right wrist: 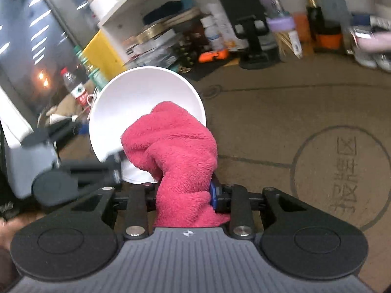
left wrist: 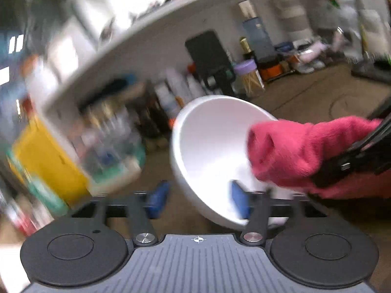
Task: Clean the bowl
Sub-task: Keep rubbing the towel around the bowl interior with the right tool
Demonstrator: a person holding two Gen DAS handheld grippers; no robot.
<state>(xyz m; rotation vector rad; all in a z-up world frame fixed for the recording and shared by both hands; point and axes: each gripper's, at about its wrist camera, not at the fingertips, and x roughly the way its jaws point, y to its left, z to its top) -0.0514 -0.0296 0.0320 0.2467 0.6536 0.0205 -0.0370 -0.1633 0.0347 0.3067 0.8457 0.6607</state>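
Note:
A white bowl is held tilted in the air, its opening turned to the right. My left gripper is shut on the bowl, its rim between the blue pads. My right gripper is shut on a pink towel. The towel's bunched end presses into the bowl. In the left wrist view the towel comes in from the right with the right gripper's black fingers around it. The left gripper's body shows at the left of the right wrist view.
A brown tabletop with a printed circle lies below. Along its back stand a black phone stand, bottles, jars, a purple-lidded container, a yellow box and a white shelf. A water bottle stands at the left.

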